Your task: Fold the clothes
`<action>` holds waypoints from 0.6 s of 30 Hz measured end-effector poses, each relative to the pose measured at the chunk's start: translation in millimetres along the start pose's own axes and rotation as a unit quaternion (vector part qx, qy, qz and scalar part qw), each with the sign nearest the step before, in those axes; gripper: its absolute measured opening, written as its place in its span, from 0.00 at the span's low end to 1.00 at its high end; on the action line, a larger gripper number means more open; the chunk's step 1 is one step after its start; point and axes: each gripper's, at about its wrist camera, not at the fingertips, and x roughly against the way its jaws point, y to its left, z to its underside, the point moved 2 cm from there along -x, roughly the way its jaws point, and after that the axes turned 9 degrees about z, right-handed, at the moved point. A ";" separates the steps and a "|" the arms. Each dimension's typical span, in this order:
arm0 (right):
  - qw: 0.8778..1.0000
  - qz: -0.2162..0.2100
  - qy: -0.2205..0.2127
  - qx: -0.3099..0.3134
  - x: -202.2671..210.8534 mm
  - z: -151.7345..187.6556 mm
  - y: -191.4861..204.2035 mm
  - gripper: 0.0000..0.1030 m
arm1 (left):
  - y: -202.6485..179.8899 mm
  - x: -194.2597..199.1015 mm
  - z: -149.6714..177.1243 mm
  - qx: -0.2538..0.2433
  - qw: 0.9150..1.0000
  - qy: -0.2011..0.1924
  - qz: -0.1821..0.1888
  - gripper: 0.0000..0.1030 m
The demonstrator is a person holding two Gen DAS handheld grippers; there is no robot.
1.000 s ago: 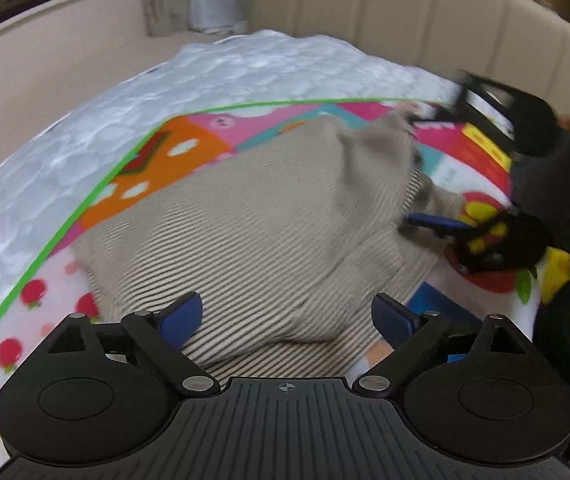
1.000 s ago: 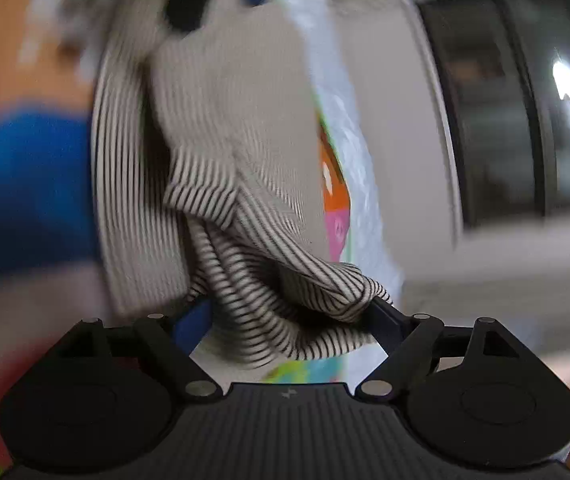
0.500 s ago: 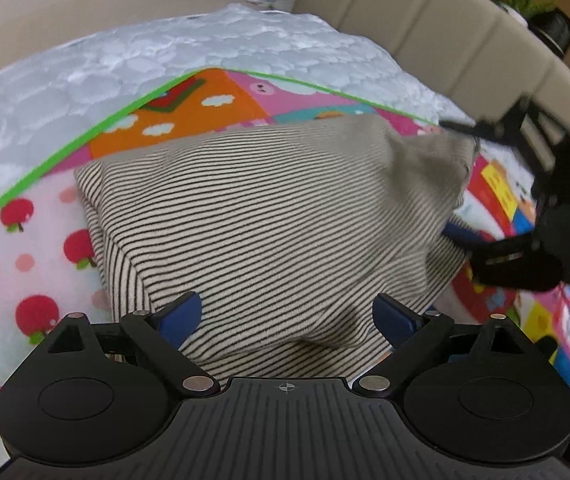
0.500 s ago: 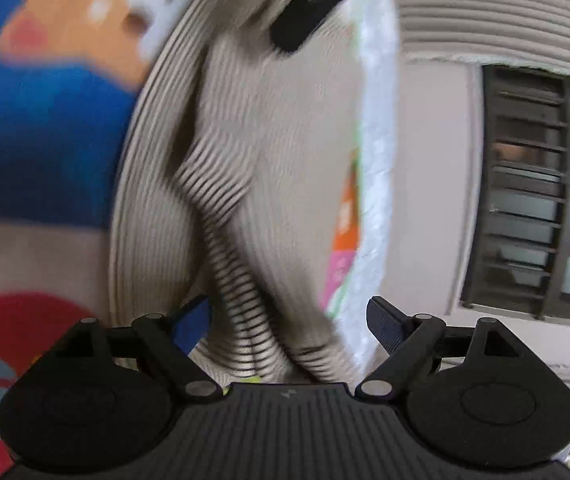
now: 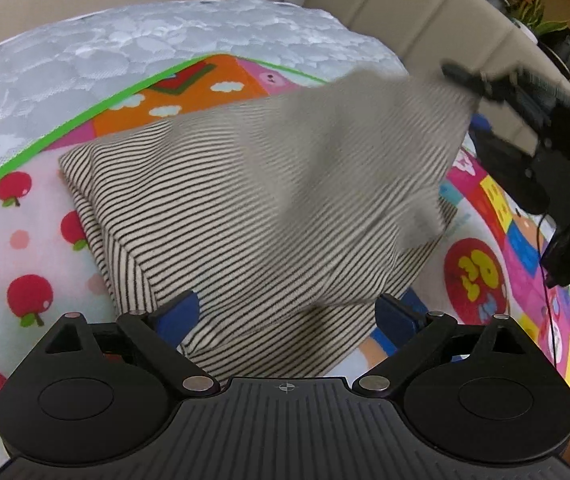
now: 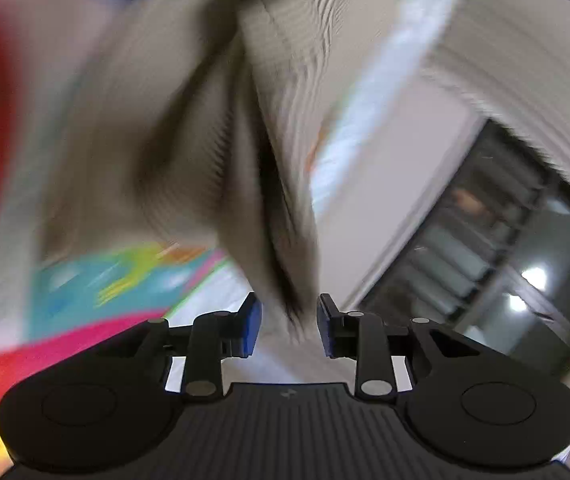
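The striped garment (image 5: 245, 216) lies folded on a bright cartoon play mat (image 5: 21, 248) spread over the white quilted bed (image 5: 125, 40). The left gripper (image 5: 287, 314) hovers low at the near edge with its blue pads spread wide, holding nothing. Over on the far side, the right gripper (image 6: 289, 330) has its pads drawn close around a bunched corner of the cloth, lifting that corner off the mat; its own view is heavily blurred.
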 end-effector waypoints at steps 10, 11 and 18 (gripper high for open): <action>0.659 -0.251 0.166 -0.689 -4.7 105.7 -78.8 0.53 | 4.8 18.4 -1.3 0.037 0.999 -0.021 0.011 0.95; 0.598 -0.264 0.165 -0.738 -1.0 113.1 -71.9 0.53 | 4.6 21.4 0.0 0.044 0.999 -0.022 0.008 0.96; 0.433 -0.295 0.162 -0.836 -27.0 88.2 -30.5 0.53 | 4.9 34.0 16.0 0.114 0.993 -0.012 -0.004 0.98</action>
